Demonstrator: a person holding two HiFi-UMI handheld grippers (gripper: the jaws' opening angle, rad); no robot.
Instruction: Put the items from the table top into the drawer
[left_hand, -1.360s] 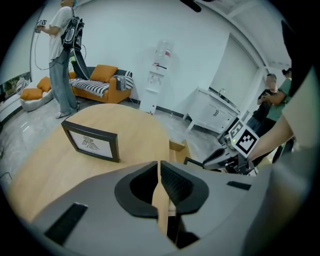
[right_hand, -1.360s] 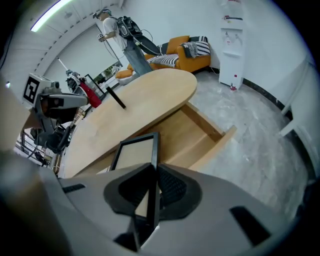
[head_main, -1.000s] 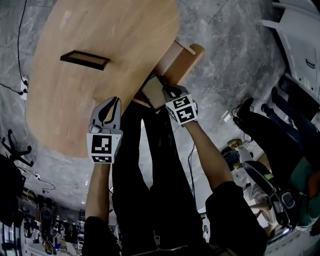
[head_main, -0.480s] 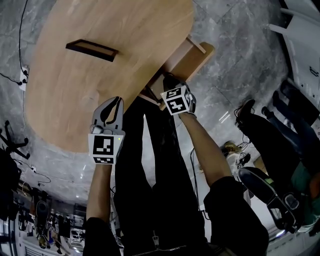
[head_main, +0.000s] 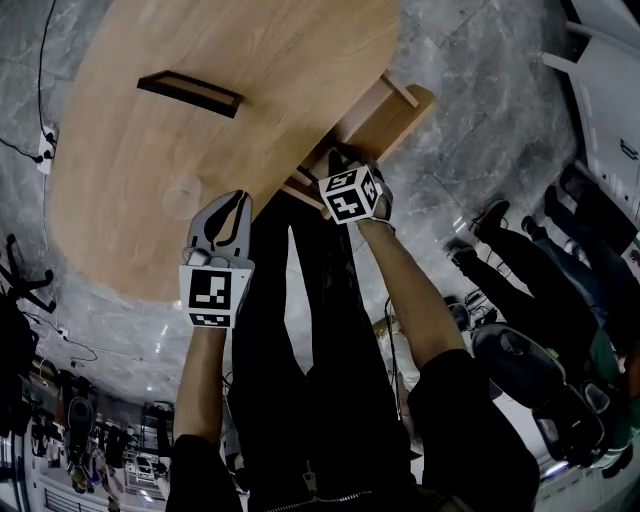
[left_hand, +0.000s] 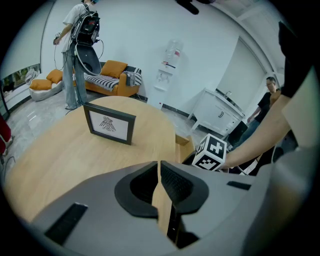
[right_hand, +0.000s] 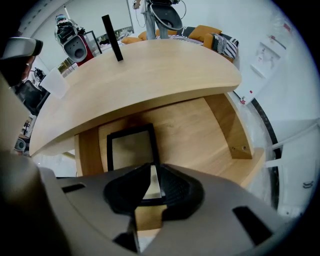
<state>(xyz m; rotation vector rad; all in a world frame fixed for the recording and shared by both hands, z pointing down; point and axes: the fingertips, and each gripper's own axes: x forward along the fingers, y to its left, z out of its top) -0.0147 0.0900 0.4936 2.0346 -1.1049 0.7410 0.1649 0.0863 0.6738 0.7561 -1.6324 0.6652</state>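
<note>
Counting two frames: table frame (left_hand: 109, 124) upright on table (left_hand: 55, 160), drawer frame (right_hand: 131, 150) inside the one drawer (right_hand: 200, 135). Right gripper (right_hand: 151, 176) pinches its edge, jaws just easing wider. Left gripper (left_hand: 159, 167) nearly closed, empty.

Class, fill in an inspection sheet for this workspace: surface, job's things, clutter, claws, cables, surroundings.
Surface: oval wooden table, with its drawer open beneath.
Job's things: one picture frame upright on the table; another black frame flat in the drawer.
Clutter: faint round thing on the table, too dim to name.
Claws: left claw shut, empty, over the table; right claw has just been opening, black frame's near edge between its jaws, grip unclear.
Cables: black cable on the floor.
Surroundings: grey stone floor, people, sofa.
</note>
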